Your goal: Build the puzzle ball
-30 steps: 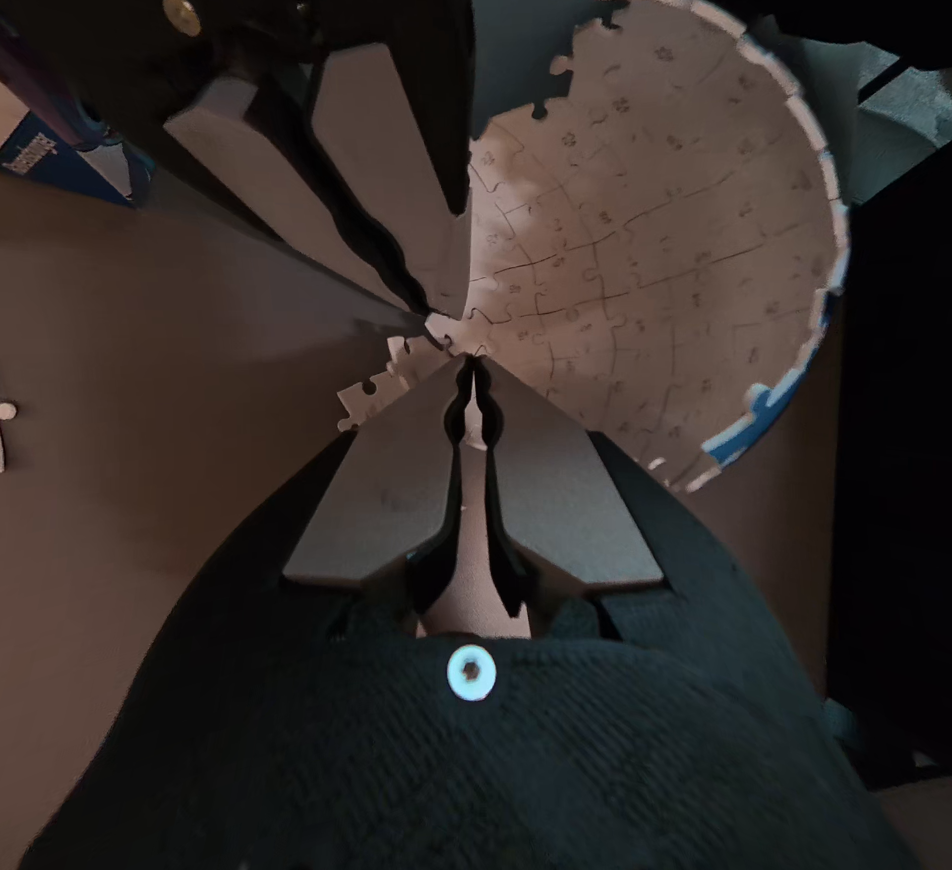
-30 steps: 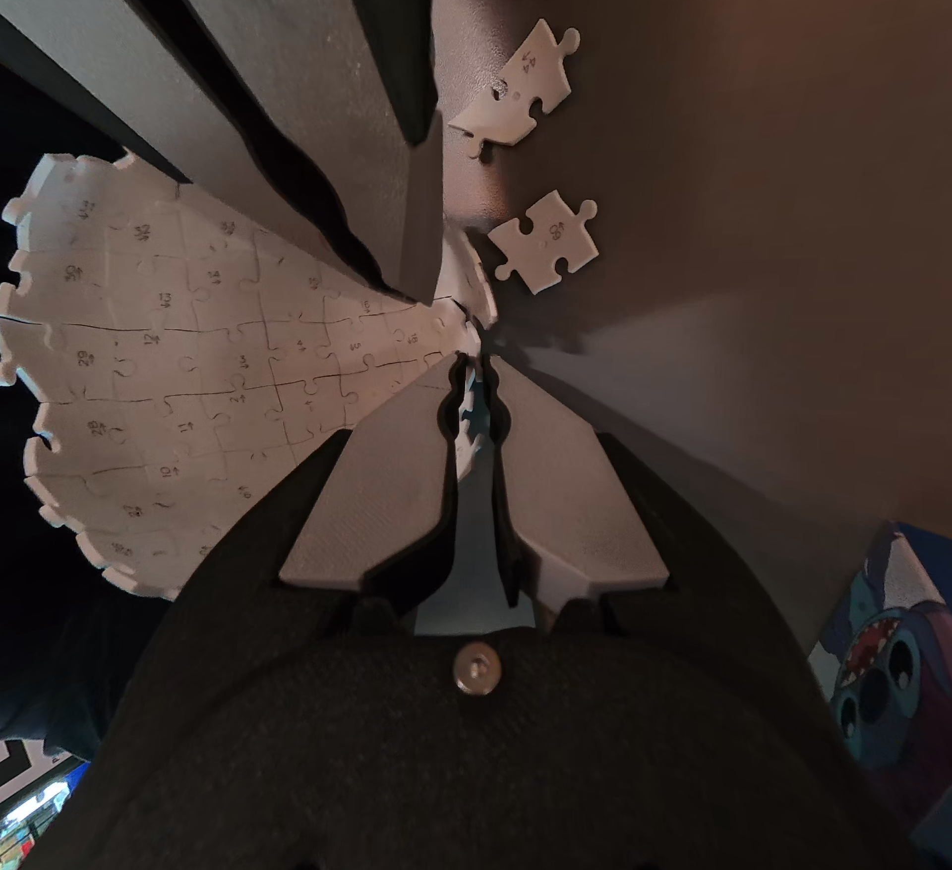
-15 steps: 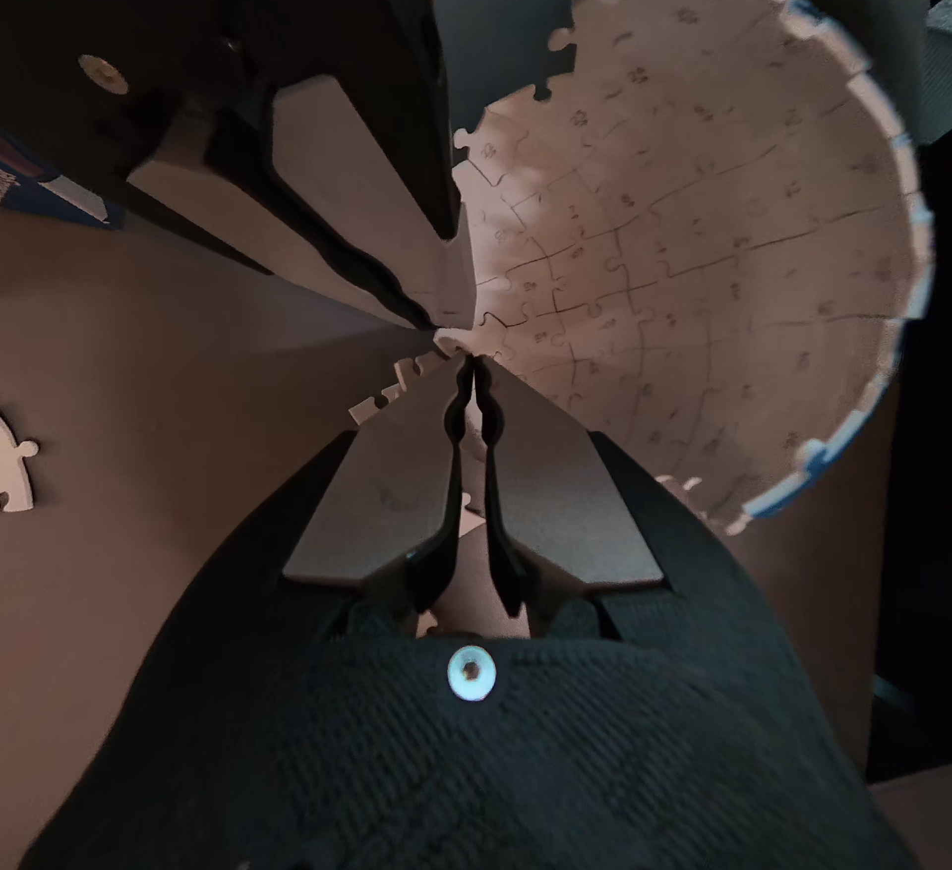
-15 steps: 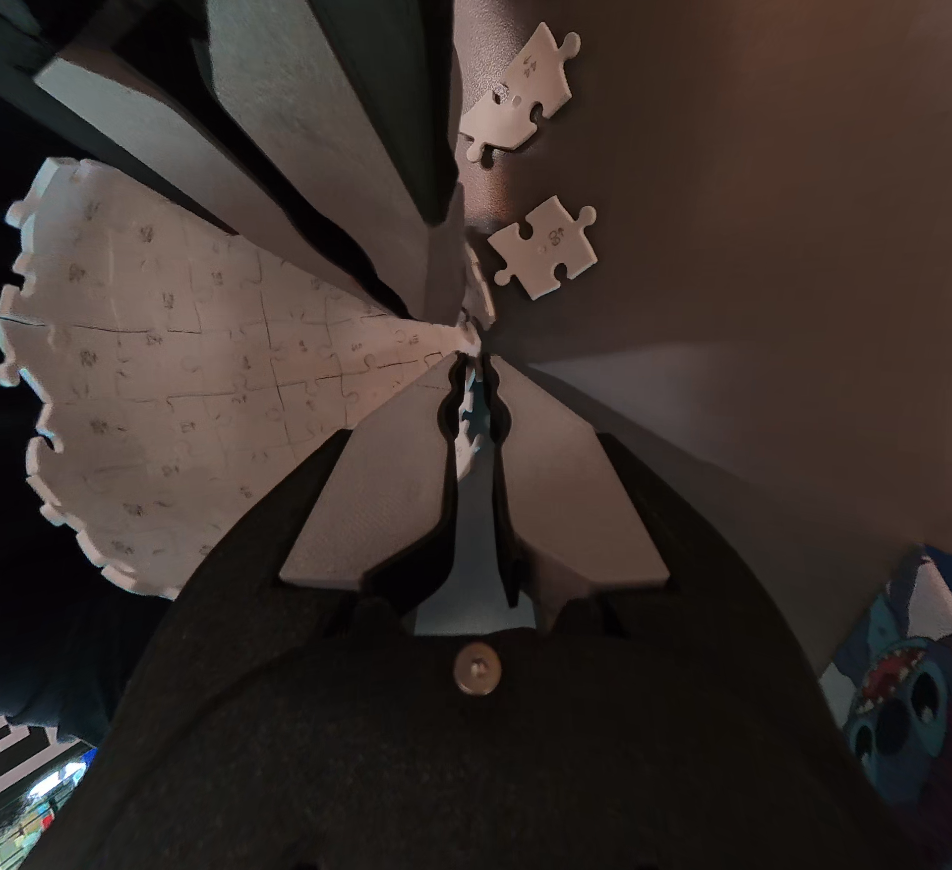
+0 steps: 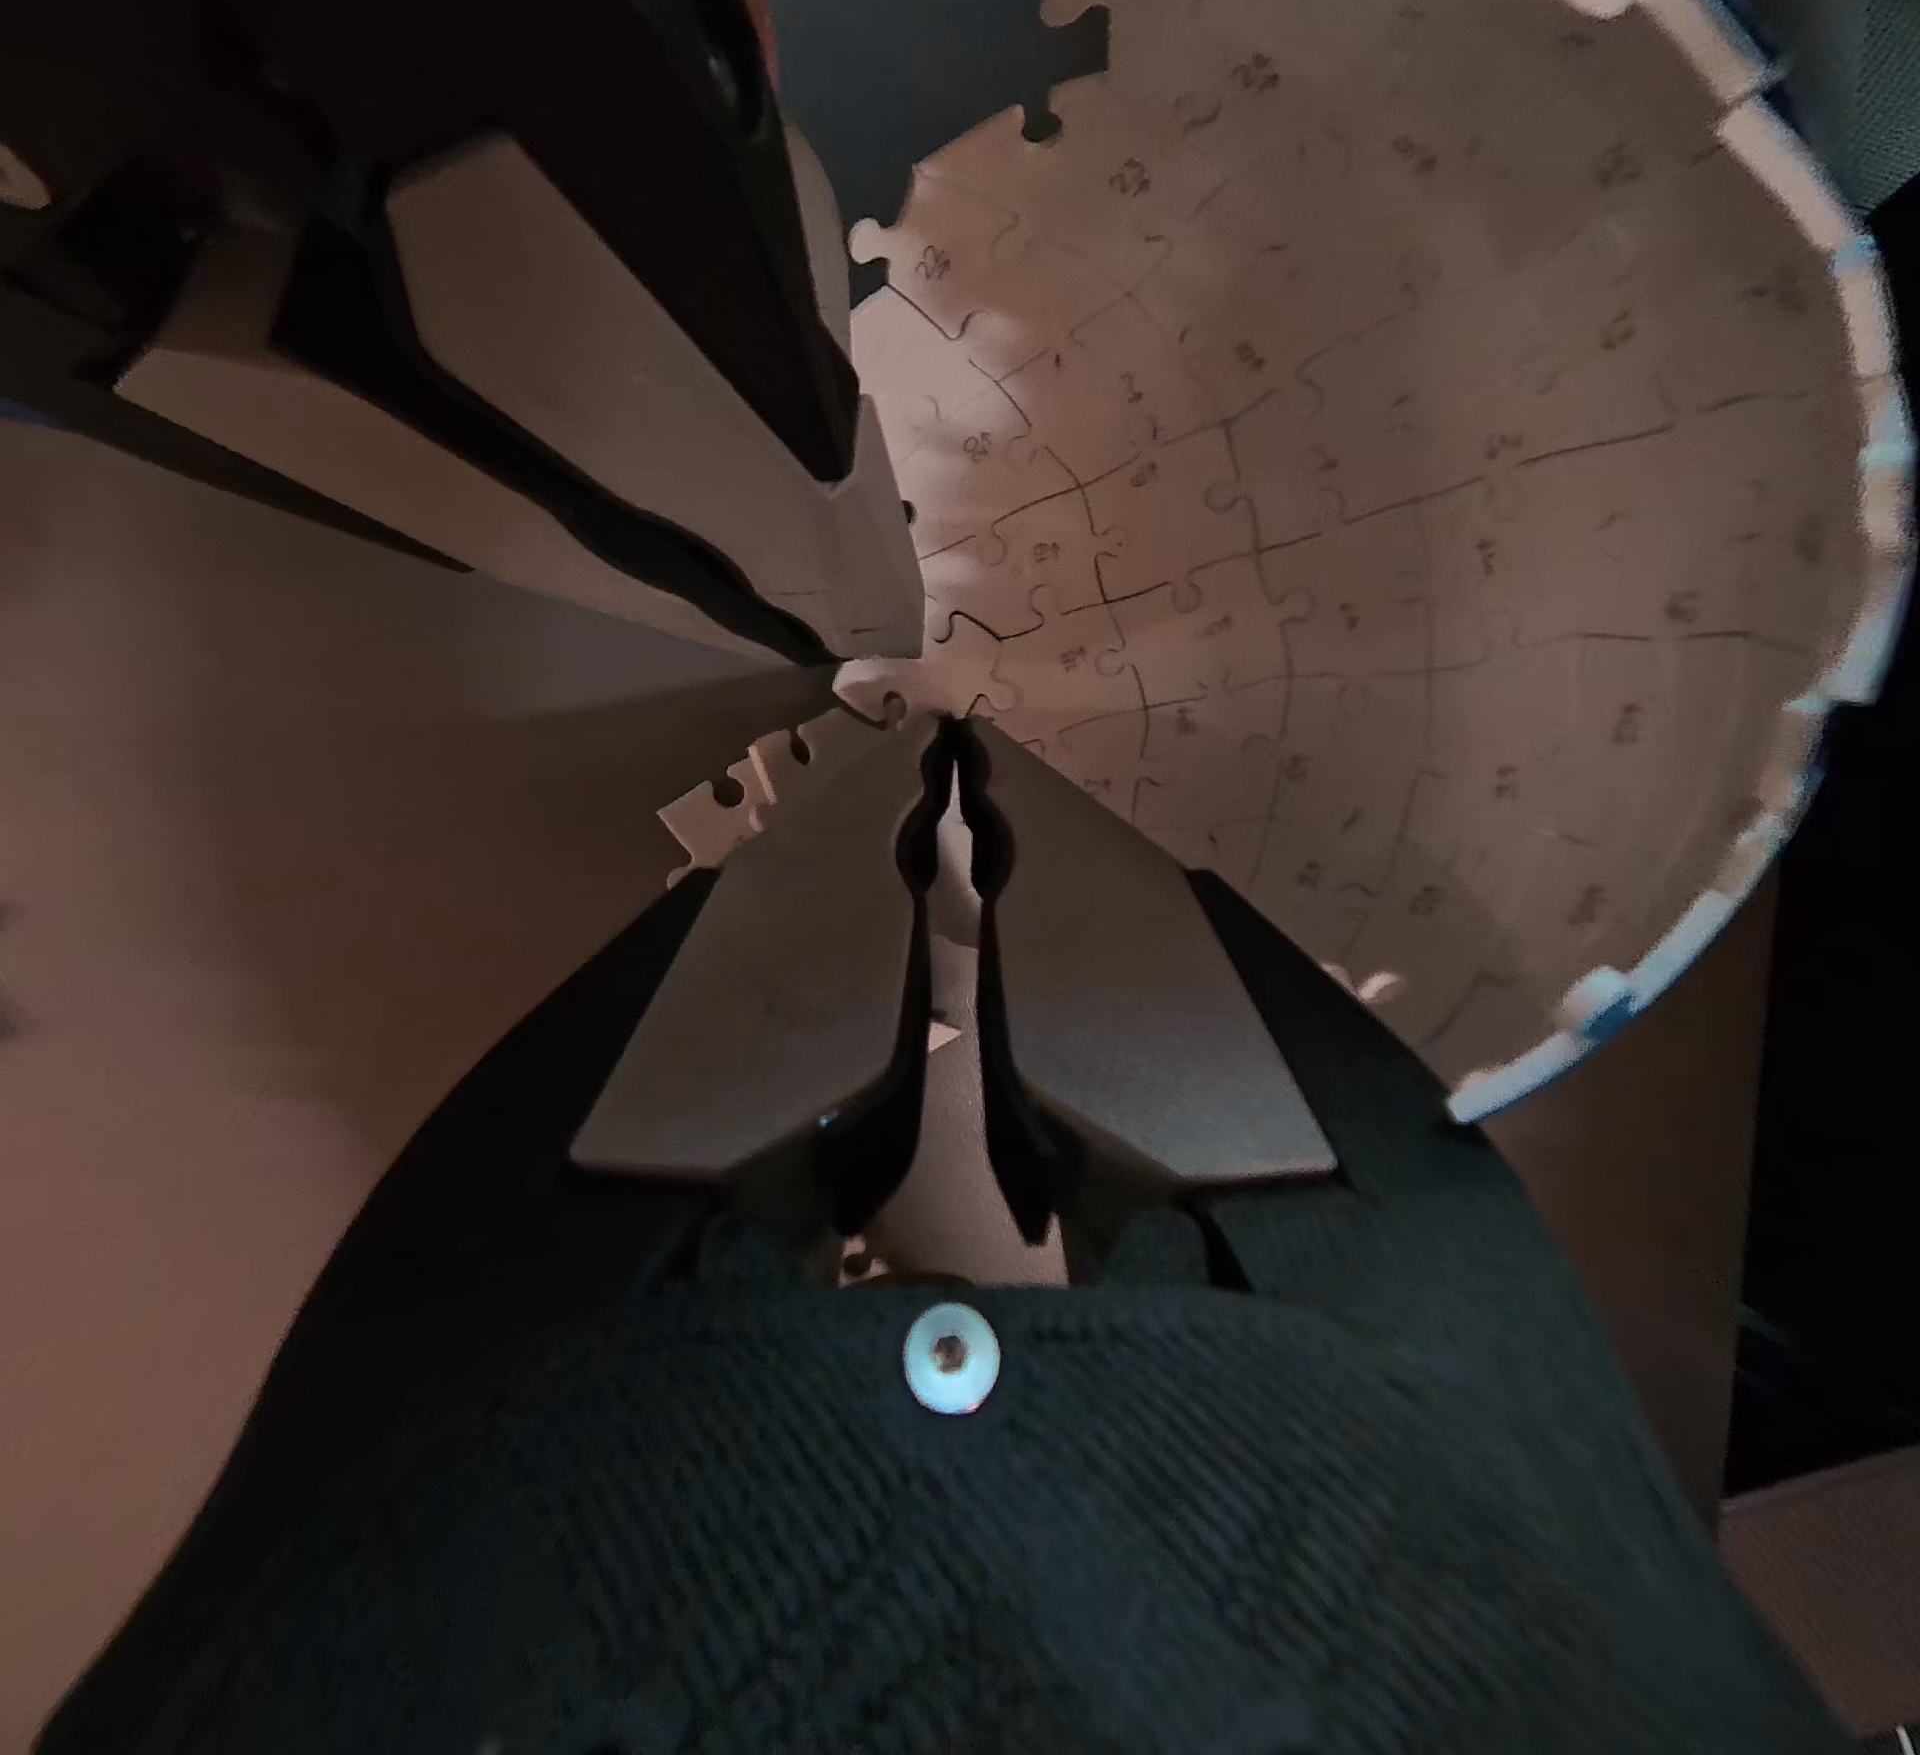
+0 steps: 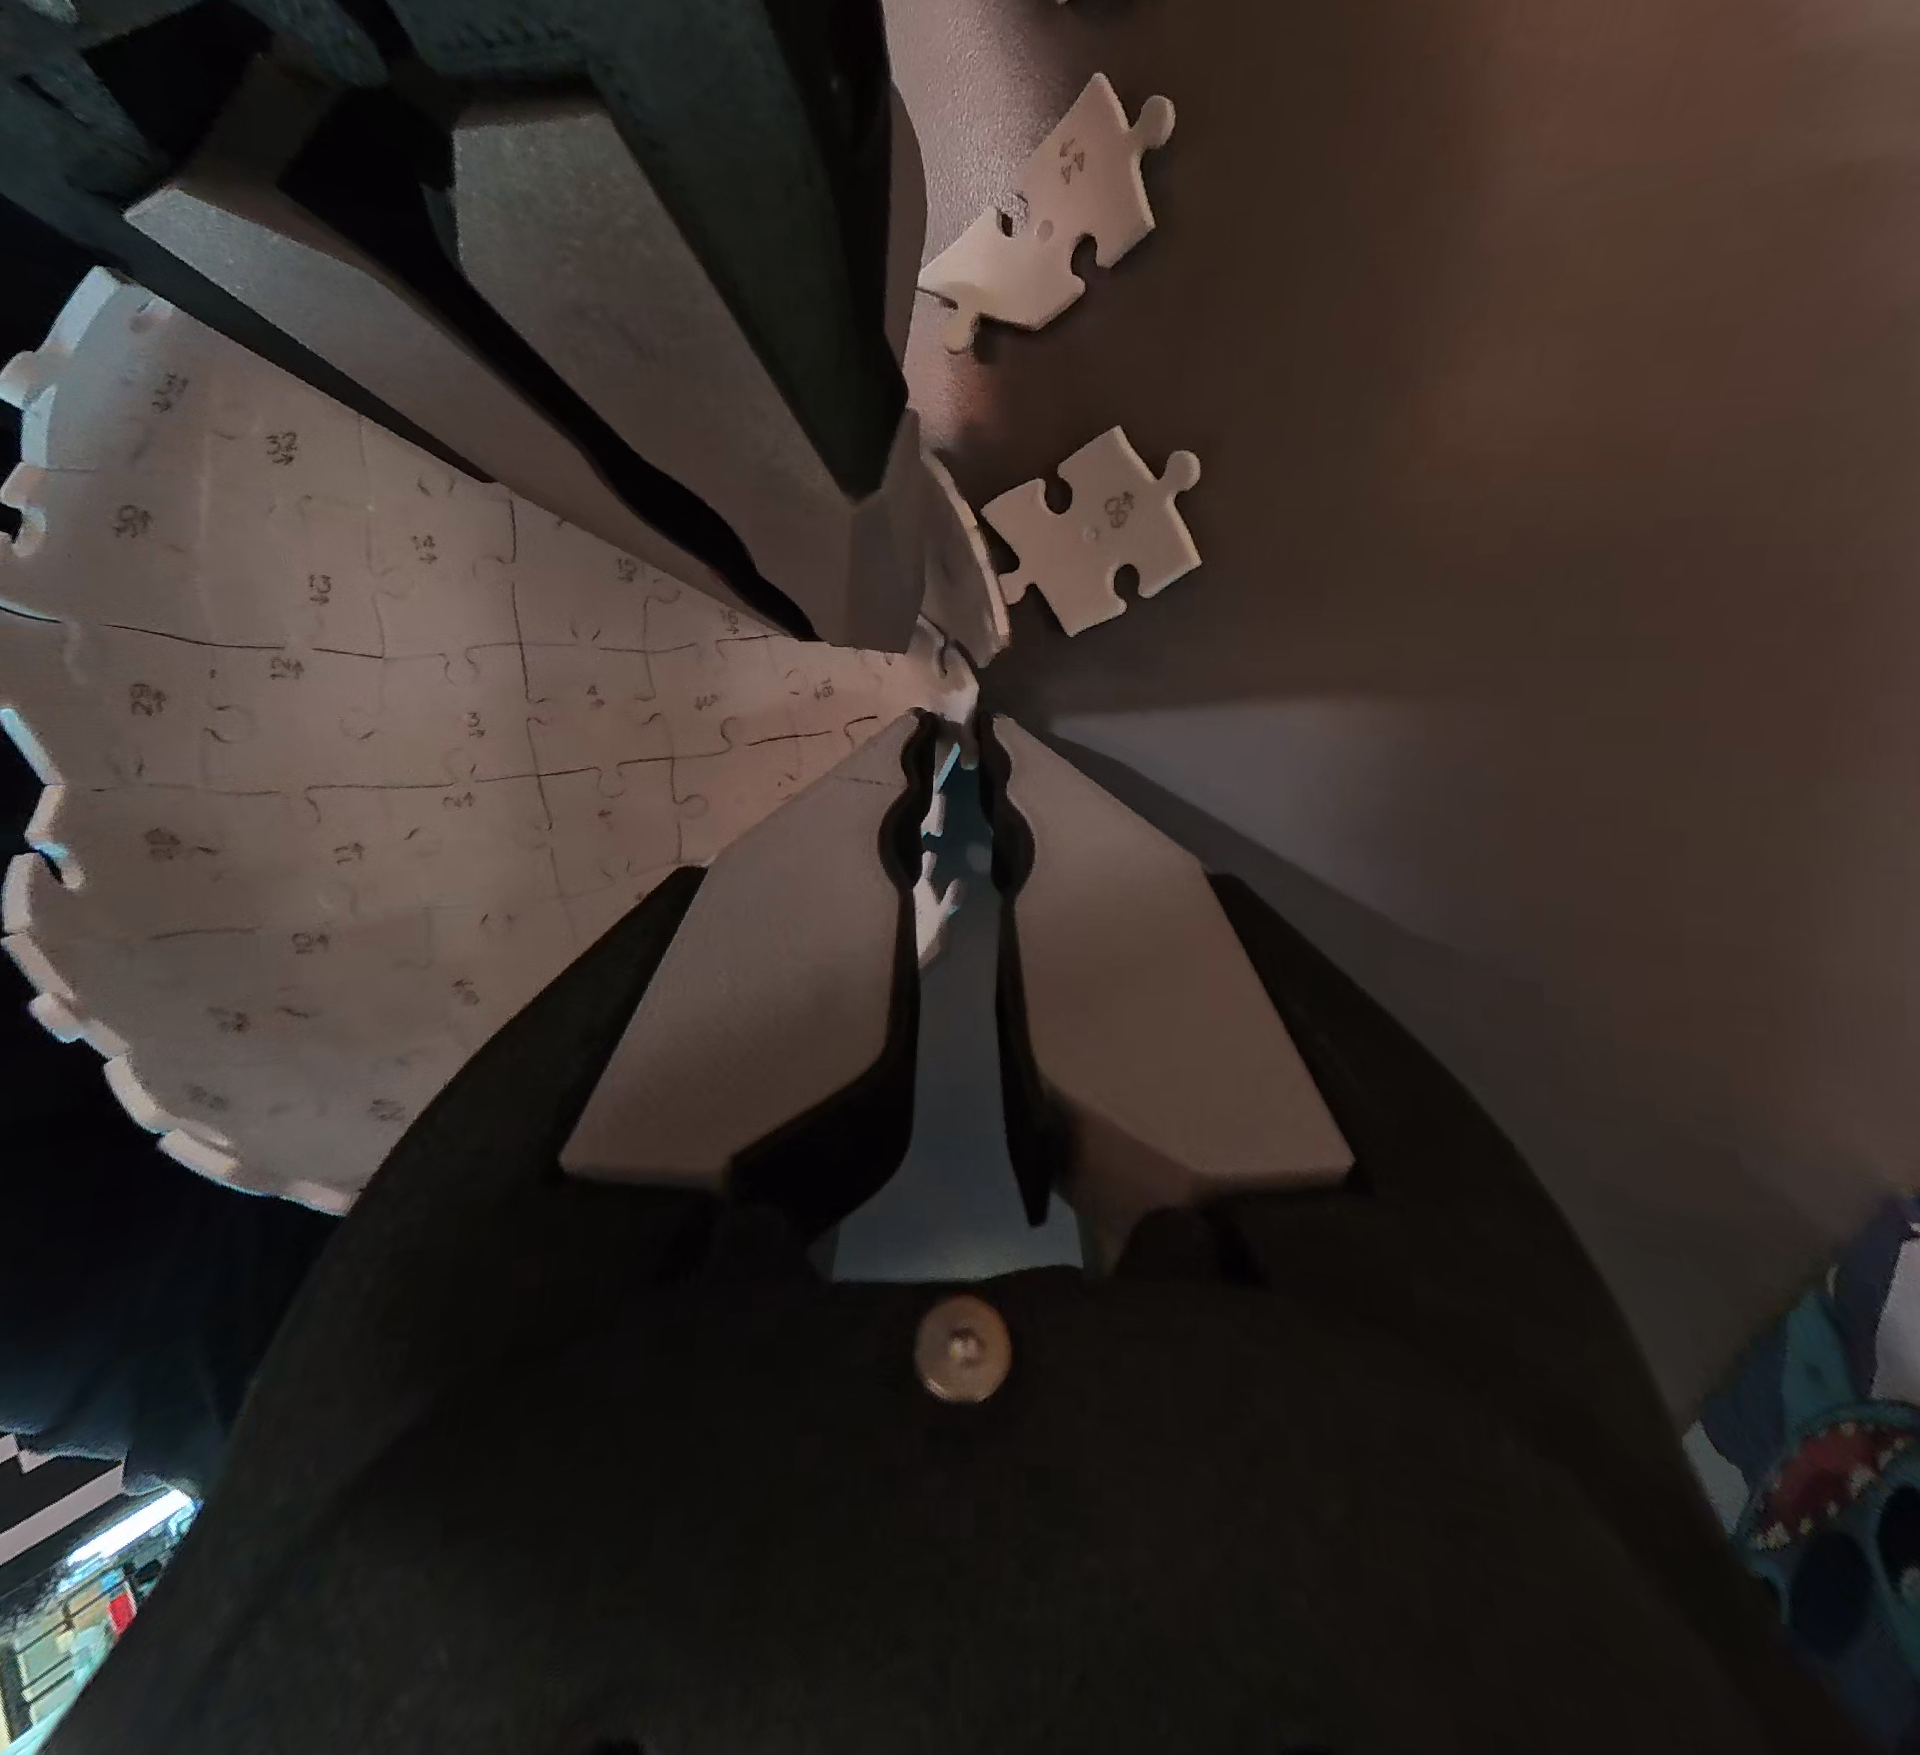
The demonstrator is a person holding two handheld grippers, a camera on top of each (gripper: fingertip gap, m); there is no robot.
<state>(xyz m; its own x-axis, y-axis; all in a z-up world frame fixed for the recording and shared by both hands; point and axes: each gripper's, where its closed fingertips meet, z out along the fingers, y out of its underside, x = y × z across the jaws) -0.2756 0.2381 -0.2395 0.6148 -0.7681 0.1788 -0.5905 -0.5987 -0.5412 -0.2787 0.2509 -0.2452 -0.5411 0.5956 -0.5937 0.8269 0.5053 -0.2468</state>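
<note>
Puzzle ball [image 5: 1403, 500], a half-built white shell with a jagged knobbed rim, hangs above the brown table [image 5: 260, 822], held at one edge. Both tongs meet there: the left gripper [image 5: 951, 729] is pinched tight on the rim, the right gripper [image 6: 956, 718] nearly closed on it. Three loose pieces [image 6: 1101, 531] lie just beside the tips on bare tabletop.
</note>
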